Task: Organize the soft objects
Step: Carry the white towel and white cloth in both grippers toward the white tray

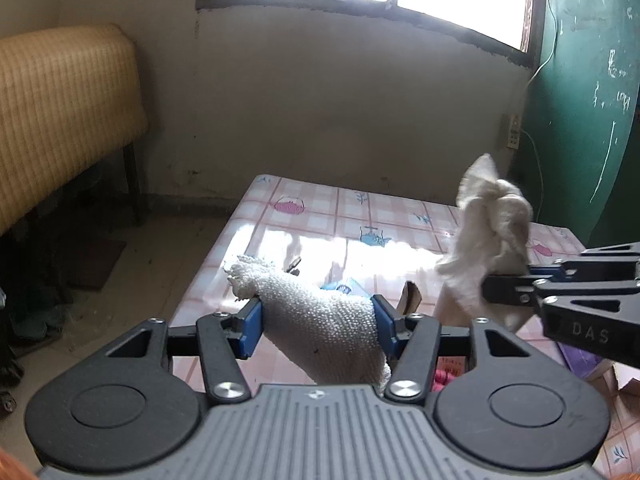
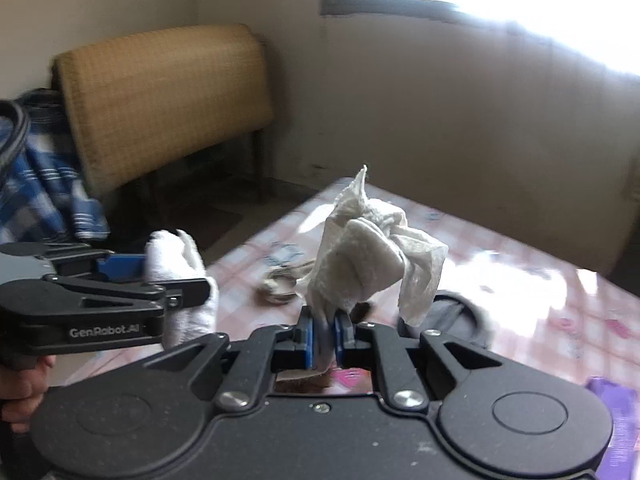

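Left gripper [image 1: 318, 322]: blue pads clamped on either side of a white knobbly towel [image 1: 320, 320], held above the checked table [image 1: 320, 216]. Right gripper [image 2: 323, 334]: jaws pinched on a crumpled white cloth [image 2: 368, 256], bunched upward beyond its fingertips.

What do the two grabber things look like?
Both are black. The left gripper has bright blue pads on its fingers, big round discs on each side, silver screws and a grey ribbed body. From the other camera its side reads "GenRobot.AI". The right gripper is built the same, with blue pads too; its side shows the letters "DAS". No sleeves show.
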